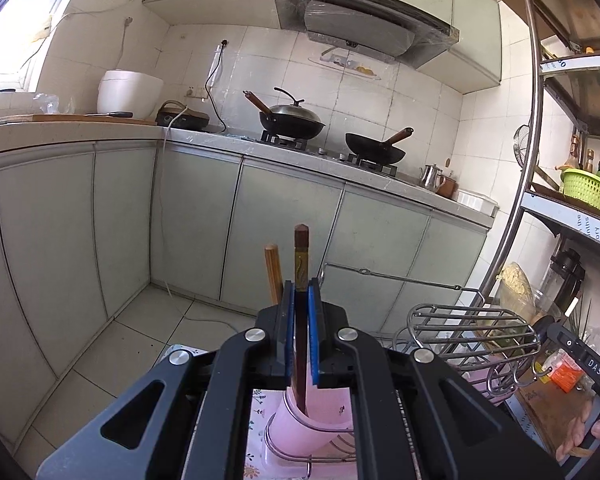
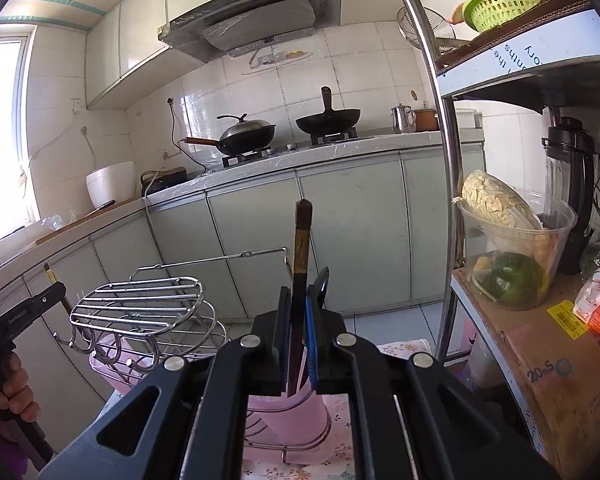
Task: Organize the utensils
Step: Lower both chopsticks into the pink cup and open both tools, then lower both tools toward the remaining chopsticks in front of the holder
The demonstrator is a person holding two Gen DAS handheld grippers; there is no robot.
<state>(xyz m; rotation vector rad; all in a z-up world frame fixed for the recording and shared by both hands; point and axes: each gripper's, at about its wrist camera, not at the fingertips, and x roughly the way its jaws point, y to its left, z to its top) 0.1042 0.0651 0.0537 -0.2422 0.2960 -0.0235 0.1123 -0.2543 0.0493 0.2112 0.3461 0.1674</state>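
The kitchen counter [image 1: 204, 142] runs along the tiled wall above a row of pale cabinet doors [image 1: 284, 236]. An extractor hood [image 1: 360, 20] hangs over two black woks: one with a metal lid [image 1: 292, 122], one open [image 1: 374, 152]. A white rice cooker [image 1: 130, 94] stands at the left end of the counter. A metal shelving unit [image 2: 448, 152] rises on the right side; it carries a green basket [image 2: 504, 2], a cardboard box [image 2: 548, 360], a clear tub of vegetables [image 2: 516, 256] and a black blender [image 2: 572, 188].

Lower in view, a wire dish rack [image 2: 140, 308] sits on a floral cloth [image 2: 400, 348]. A pink plastic cup [image 1: 312, 416] sits in a wire ring at the near edge of the rack.

The left gripper [image 1: 301, 332] is clamped narrowly on a dark brown chopstick [image 1: 301, 256], held upright, its lower end reaching down into the pink cup. A lighter wooden stick [image 1: 273, 272] stands just beside it to the left, behind the finger; whether it is gripped cannot be told.

The right gripper [image 2: 298, 332] is likewise closed tight on a dark chopstick [image 2: 302, 236], upright and tilted slightly, its lower end over or inside the pink cup [image 2: 288, 412]. A dark object [image 2: 321, 286] shows just behind the right finger; its identity is unclear.
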